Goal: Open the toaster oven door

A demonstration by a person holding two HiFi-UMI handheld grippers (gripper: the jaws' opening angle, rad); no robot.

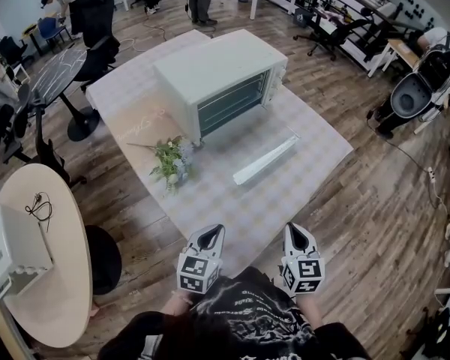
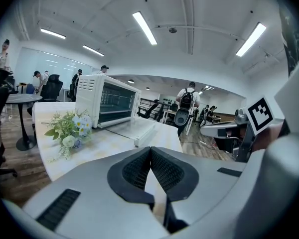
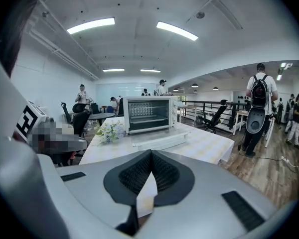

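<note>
Head view: a white boxy metal toaster oven (image 1: 221, 77) stands at the far side of the checked-cloth tabletop (image 1: 300, 186), its door (image 1: 266, 160) folded down flat. At the near edge, the left claw (image 1: 211, 235) and right claw (image 1: 295, 235) hover, both closed and empty.

Toaster oven (image 1: 217, 70): white, boxy, upright, at far-centre of checked-cloth table (image 1: 315, 152), front facing the near-right edge; ctrl panel w/ knobs on right side of front, wire rack visible inside open cavity. Door (image 1: 249, 142): glass pane in white frame, fully open, hinged at bottom and folded down approx. flat over the tabletop, white handle bar along its outer edge, nearest the viewer.
</note>
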